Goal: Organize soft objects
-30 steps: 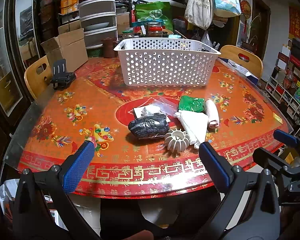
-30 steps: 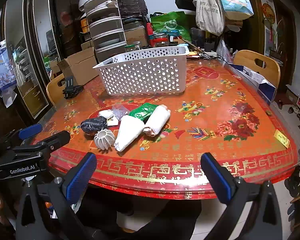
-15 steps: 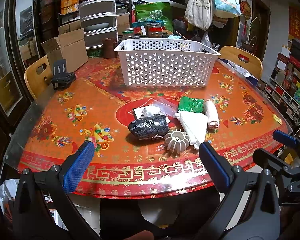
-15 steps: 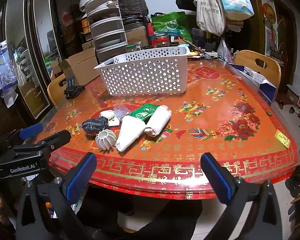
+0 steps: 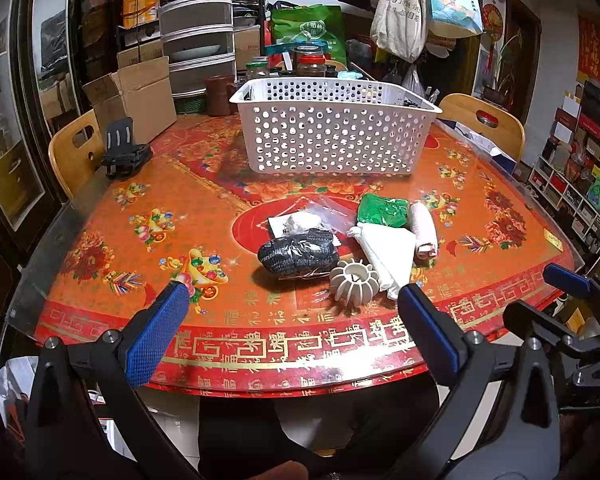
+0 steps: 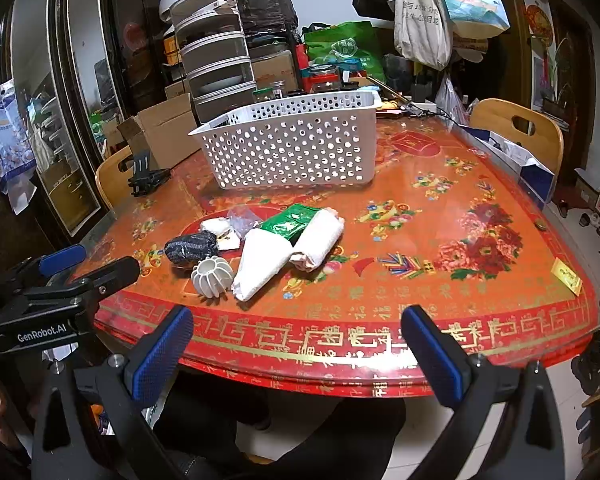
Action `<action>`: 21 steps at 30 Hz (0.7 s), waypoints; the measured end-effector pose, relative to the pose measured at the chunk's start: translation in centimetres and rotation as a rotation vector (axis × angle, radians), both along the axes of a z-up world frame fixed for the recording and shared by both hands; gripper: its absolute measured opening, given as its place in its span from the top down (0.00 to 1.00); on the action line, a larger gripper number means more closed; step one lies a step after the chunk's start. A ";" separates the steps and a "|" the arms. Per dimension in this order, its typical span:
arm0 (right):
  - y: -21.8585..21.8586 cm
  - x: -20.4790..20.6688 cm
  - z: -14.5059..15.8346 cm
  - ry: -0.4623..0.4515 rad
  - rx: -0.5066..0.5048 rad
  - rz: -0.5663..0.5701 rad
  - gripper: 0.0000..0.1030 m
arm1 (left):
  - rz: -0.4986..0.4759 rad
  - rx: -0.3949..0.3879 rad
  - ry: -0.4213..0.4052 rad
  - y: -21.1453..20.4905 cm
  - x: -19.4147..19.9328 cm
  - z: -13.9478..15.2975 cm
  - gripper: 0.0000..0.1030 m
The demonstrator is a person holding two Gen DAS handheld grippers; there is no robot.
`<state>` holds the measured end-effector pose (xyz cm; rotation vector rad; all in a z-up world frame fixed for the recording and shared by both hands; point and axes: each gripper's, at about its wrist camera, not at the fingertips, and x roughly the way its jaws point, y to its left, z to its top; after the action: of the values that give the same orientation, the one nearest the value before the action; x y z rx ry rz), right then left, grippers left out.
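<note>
Currently no item is picked: left gripper (image 5: 290,320) and right gripper (image 6: 296,344) hover, fingers apart, empty. Soft items (image 5: 300,254) lie clustered on tabletop (image 5: 140,200), before basket (image 5: 332,136). Next: grasp nearest item.

I can't see the floor of the white basket (image 5: 334,142); its perforated walls hide whatever lies inside. The clear bag (image 5: 332,216) sits partly under the dark knitted bundle (image 5: 298,254), contents unclear. The green packet (image 6: 290,222) is half covered by two white rolls (its printing too small to read).
</note>
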<state>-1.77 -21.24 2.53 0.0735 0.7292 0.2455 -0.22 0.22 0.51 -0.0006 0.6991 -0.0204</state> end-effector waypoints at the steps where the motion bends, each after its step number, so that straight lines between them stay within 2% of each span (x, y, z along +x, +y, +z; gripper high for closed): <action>1: 0.0 0.0 0.0 0.000 0.000 0.000 0.00 | 0.000 -0.001 0.000 0.0 0.0 0.0 0.00; 21: -0.1 0.1 -0.2 0.010 0.002 0.001 0.00 | -0.001 -0.003 0.002 0.0 0.0 -0.1 0.00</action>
<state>-1.65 -21.32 2.31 0.0765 0.7385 0.2475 -0.24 0.23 0.44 -0.0034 0.7011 -0.0225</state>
